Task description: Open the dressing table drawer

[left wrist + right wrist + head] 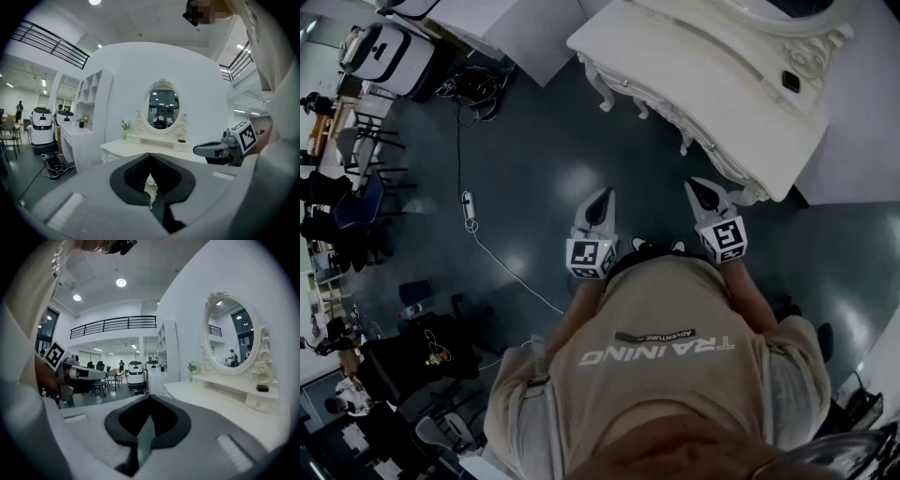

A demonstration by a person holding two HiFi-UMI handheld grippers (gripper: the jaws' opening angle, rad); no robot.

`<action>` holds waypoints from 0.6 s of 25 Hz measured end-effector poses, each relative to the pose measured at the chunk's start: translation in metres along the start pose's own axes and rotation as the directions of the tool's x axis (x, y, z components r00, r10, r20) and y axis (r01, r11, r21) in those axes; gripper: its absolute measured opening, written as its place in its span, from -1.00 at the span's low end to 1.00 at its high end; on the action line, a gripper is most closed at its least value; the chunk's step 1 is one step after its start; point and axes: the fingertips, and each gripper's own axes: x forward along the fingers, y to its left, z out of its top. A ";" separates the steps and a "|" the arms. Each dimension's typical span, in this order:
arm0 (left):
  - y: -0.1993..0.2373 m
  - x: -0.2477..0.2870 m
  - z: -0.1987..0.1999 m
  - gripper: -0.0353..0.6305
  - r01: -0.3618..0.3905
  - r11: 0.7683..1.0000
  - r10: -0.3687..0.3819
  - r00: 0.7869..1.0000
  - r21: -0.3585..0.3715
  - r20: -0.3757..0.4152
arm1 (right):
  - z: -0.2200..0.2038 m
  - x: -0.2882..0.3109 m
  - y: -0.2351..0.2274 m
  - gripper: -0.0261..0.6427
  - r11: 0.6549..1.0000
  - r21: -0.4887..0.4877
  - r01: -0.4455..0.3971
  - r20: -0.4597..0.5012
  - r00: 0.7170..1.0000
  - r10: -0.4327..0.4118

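The white dressing table (703, 84) with carved legs stands ahead of me at the upper right, apart from both grippers. Its oval mirror (162, 108) rises above the tabletop (140, 147), and it shows again in the right gripper view (229, 341). No drawer front can be made out in any view. My left gripper (601, 195) hangs over the dark floor, jaws together, nothing between them. My right gripper (701, 185) is beside it, closer to the table's front edge, also shut and empty. Each gripper view shows its own jaws closed (150, 180) (146, 420).
A power strip with a white cable (469, 208) lies on the floor to the left. A white machine (389, 52) stands at the back left, with chairs (356, 206) along the left edge. A white shelf unit (91, 117) is left of the table.
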 end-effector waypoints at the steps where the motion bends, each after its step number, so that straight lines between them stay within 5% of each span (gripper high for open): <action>1: 0.008 -0.003 -0.001 -0.88 -0.001 1.000 0.001 1.000 -0.004 -0.007 | 0.004 0.009 0.006 -0.91 1.000 -0.013 -0.001 -0.004 1.000 0.001; 7: 0.047 -0.002 0.000 -0.88 0.023 0.999 -0.024 1.000 -0.042 -0.012 | 0.024 0.062 0.035 -0.91 0.999 -0.047 -0.029 0.000 1.000 0.029; 15: 0.090 0.019 0.000 -0.88 0.046 0.999 -0.046 0.999 -0.021 -0.005 | 0.033 0.105 0.017 -0.91 0.997 -0.067 0.032 -0.007 0.999 -0.032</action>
